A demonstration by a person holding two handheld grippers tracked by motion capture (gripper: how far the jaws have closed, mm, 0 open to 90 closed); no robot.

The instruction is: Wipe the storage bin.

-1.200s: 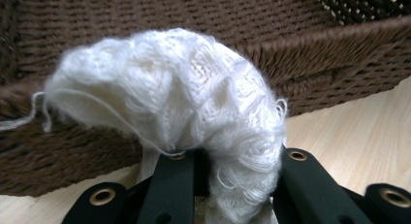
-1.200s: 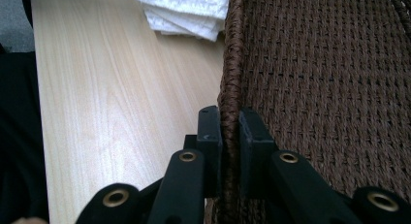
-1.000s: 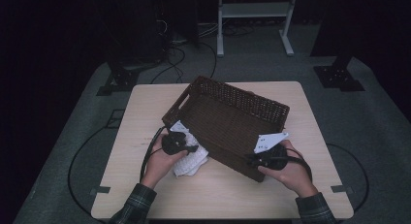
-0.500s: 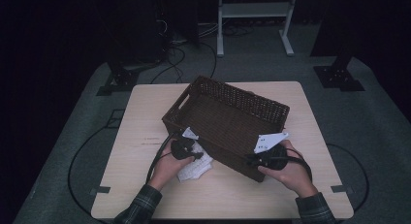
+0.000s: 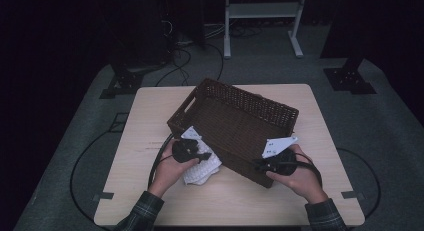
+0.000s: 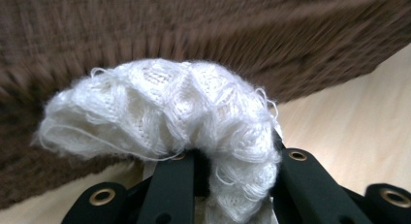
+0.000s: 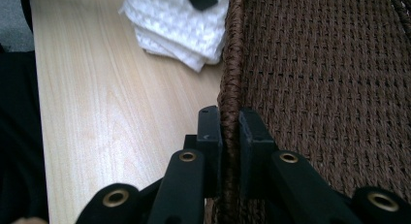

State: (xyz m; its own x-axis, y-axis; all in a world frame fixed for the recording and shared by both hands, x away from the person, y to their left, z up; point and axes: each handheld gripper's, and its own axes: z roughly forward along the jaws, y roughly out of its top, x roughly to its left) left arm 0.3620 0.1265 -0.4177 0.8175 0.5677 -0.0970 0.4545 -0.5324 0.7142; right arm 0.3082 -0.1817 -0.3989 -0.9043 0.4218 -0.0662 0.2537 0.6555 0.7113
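1. The left claw (image 5: 202, 156) grips a white knitted cloth (image 6: 165, 112), bunched between its jaws just beside the brown wicker basket (image 5: 240, 121).
2. The right claw (image 7: 230, 122) is clamped on the basket's rim, the basket tilted on the wooden bench (image 5: 150, 121).

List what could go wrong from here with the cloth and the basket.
1. The left gripper pinches only a bunch of the white knitted cloth; the rest hangs loose and could slip free or snag on the wicker.
2. The right gripper clamps just the thin rim of the tilted basket; it might twist or drop back onto the table.
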